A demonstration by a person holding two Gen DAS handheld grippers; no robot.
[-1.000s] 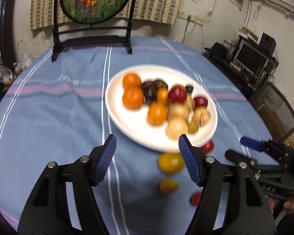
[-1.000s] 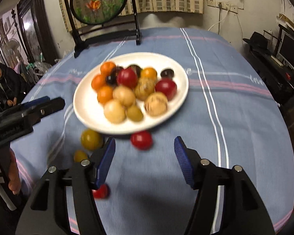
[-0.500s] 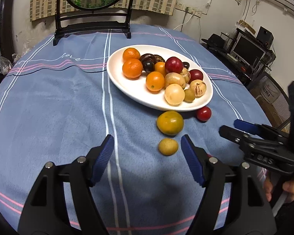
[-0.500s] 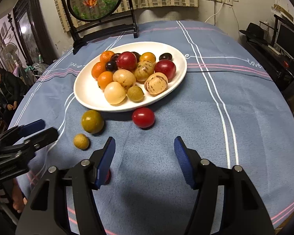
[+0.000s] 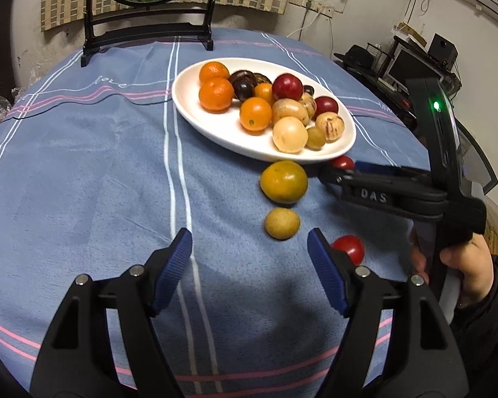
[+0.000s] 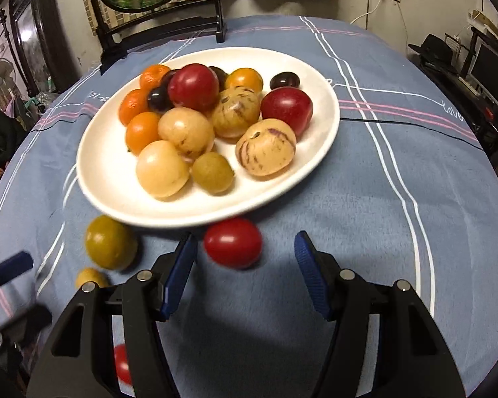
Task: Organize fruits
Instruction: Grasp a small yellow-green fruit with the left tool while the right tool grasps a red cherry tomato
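Both grippers hang with fingers spread and empty above the counter: a red tomato lies just ahead between the right gripper fingers, by the white plate of fruit, while a small yellow-brown fruit sits ahead of the left gripper.

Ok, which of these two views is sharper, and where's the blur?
Left wrist view is crisp, though fisheye bends the table's edges. Right wrist view is softer: the red tomato and the near rim of the white plate smear, suggesting motion; its gripper casts a shadow on the cloth.
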